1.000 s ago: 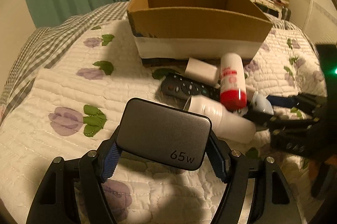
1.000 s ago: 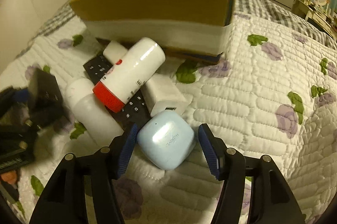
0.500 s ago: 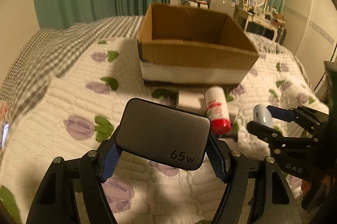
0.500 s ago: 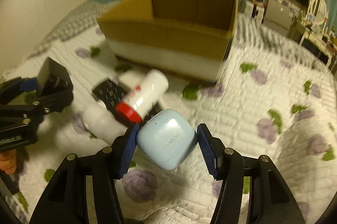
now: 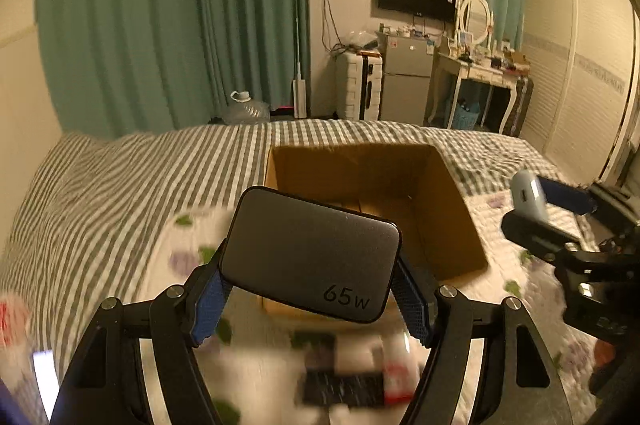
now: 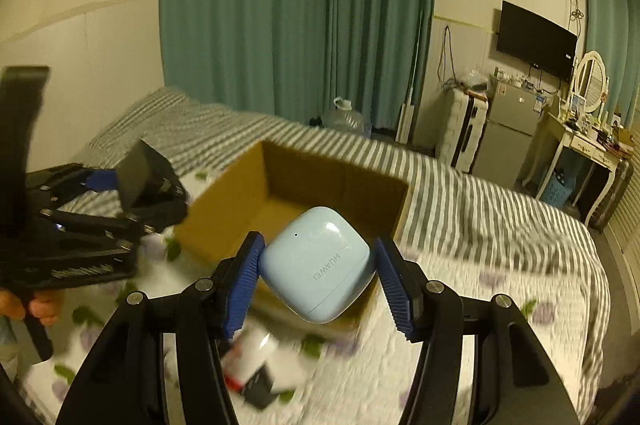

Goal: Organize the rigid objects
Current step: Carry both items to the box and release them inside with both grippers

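Note:
My left gripper [image 5: 310, 295] is shut on a dark grey 65W charger [image 5: 310, 255] and holds it in the air near the front of the open cardboard box [image 5: 452, 209]. My right gripper [image 6: 318, 279] is shut on a light blue earbud case [image 6: 318, 263], held above the near side of the same box [image 6: 248, 193]. Each gripper shows in the other's view: the left one [image 6: 132, 185] at the left, the right one [image 5: 532, 201] at the right. A red-capped white bottle [image 6: 246, 353] and a black remote [image 5: 344, 389] lie blurred on the quilt below.
The box stands on a bed with a floral quilt [image 6: 480, 365] and a grey striped cover [image 5: 100, 193]. Green curtains, a wall TV, a small fridge [image 5: 404, 81] and a dressing table stand beyond the bed.
Both grippers have risen from the quilt with their objects and moved toward the box. The views now look down into the open box; the pile of items has dropped to the bottom edge.

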`<state>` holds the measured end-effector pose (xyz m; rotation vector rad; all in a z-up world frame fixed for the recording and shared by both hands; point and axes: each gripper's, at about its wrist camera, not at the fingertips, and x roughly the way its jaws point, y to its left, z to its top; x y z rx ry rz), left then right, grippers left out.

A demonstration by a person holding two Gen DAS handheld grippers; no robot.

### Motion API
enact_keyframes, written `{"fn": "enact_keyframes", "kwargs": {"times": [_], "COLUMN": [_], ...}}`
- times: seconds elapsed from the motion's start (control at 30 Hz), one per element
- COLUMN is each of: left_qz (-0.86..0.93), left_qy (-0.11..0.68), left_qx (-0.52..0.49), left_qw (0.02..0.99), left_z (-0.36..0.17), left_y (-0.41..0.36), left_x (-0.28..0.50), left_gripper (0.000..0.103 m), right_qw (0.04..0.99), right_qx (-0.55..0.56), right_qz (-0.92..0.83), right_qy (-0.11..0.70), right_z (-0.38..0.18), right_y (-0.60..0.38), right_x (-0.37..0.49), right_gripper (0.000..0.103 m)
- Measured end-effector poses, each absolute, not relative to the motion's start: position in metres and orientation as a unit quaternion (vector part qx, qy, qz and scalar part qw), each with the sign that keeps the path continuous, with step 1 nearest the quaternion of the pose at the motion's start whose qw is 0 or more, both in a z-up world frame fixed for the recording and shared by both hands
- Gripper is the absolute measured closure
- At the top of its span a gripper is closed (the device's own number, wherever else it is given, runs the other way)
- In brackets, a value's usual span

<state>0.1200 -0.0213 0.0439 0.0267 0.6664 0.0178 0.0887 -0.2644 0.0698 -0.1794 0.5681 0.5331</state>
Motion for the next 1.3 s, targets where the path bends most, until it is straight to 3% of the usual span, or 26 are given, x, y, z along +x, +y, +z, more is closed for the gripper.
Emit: {"fn": "enact_keyframes", "kwargs": {"times": [0.2, 0.5, 0.63, 0.9, 0.97, 1.0, 1.3], "left_qz": [-0.006, -0.002, 0.013, 0.024, 0.025, 0.026, 0.009], "left_qy": [0.356, 0.389, 0.343, 0.341, 0.348, 0.349, 0.363], "left_qx": [0.024, 0.034, 0.037, 0.005, -0.001, -0.001, -0.011], "left_qw": [0.934, 0.921, 0.939, 0.940, 0.937, 0.937, 0.932], "left_z": [0.005, -0.026, -0.007, 0.004, 0.001, 0.000, 0.007], "left_y": [-0.032, -0.032, -0.032, -0.014, -0.011, -0.010, -0.014], "left_x": [0.193, 0.217, 0.202, 0.190, 0.191, 0.191, 0.155], "left_gripper": [0.029, 0.027, 0.027, 0.027, 0.027, 0.027, 0.027], "right_qw": [0.923, 0.915, 0.915, 0.910, 0.912, 0.915, 0.928], "right_qx": [-0.079, -0.071, -0.079, -0.093, -0.089, -0.084, -0.061], "right_qz": [0.249, 0.252, 0.251, 0.255, 0.245, 0.241, 0.219], "right_qy": [0.282, 0.306, 0.305, 0.313, 0.317, 0.314, 0.295], "right_z": [0.054, 0.026, 0.026, 0.015, 0.010, 0.010, 0.043], "right_y": [-0.259, -0.259, -0.258, -0.232, -0.230, -0.232, -0.270], "right_x": [0.135, 0.154, 0.153, 0.174, 0.177, 0.176, 0.124], "right_gripper": [0.046, 0.046, 0.046, 0.046, 0.033, 0.014, 0.011]}}
